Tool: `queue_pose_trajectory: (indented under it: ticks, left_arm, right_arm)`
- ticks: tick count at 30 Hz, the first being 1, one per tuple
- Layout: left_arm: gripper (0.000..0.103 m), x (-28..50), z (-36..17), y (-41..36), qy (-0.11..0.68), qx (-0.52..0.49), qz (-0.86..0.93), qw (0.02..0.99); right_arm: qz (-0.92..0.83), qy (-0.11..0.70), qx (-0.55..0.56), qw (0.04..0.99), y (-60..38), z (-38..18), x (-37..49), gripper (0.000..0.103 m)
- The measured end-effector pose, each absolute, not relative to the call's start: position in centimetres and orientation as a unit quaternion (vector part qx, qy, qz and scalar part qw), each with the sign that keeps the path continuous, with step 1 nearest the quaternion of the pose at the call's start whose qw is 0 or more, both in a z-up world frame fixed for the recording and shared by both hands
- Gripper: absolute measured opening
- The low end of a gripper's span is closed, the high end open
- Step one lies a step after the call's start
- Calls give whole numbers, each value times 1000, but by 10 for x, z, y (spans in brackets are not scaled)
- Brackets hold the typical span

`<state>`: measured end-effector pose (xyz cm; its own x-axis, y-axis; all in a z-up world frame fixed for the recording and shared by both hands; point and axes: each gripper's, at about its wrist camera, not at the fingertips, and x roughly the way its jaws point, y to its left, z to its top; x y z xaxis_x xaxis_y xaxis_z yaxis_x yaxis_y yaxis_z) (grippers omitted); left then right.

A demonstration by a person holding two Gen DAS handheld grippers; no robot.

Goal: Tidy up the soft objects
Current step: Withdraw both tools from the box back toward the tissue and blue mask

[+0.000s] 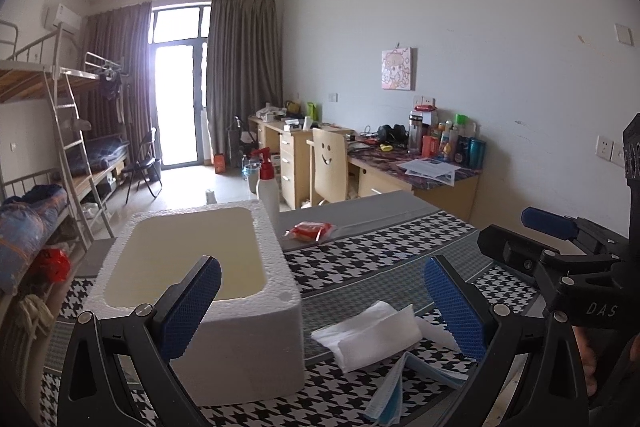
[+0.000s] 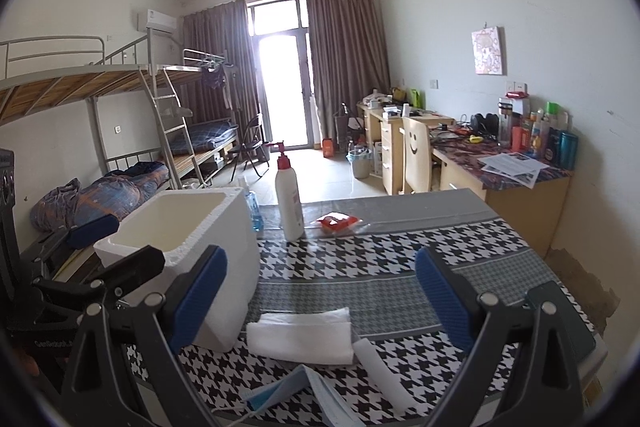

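Foam box (image 2: 176, 239) standing tall at table's (image 2: 400, 275) left edge, walling off that side; its open top lying clear. Pump bottle (image 2: 289, 205) standing upright just behind box's far right corner. Red packet (image 2: 338, 220) lying flat toward far edge. Folded white cloth (image 2: 300, 337) and blue mask (image 2: 316, 397) lying low at near edge. Centre and right side lying open.

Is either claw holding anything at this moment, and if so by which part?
Nothing is held. The left claw and right claw are both open above the table, with the folded white cloth lying untouched below them.
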<state>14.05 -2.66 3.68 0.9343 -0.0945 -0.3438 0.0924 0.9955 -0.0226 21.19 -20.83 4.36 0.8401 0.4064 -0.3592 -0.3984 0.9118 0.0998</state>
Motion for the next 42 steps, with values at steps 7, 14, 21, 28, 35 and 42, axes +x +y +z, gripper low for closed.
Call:
queue_pose_trajectory:
  ticks: [7,14,21,28,35,42]
  left_arm:
    - [102,144,30,-38,184,2,-60,981]
    - [102,143,21,-43,190,7,-73,979]
    - [102,144,8,-49,202,13,-82,976]
    - [102,141,-6,-54,212,30,-93,972]
    - [102,138,-18,-56,225,32,-107,968]
    - [102,138,-32,-58,239,33,-114,964]
  right_arm:
    - [194,194,14,961,-222,40,210,97]
    - [183,203,16,962,-231,33,210,97]
    - [179,208,8,962,-233,24,208,97]
    - [168,219,3,961,-239,13,208,97]
    - [158,235,9,959,-246,3,211,97]
    - [156,251,7,955,-247,-7,213,97]
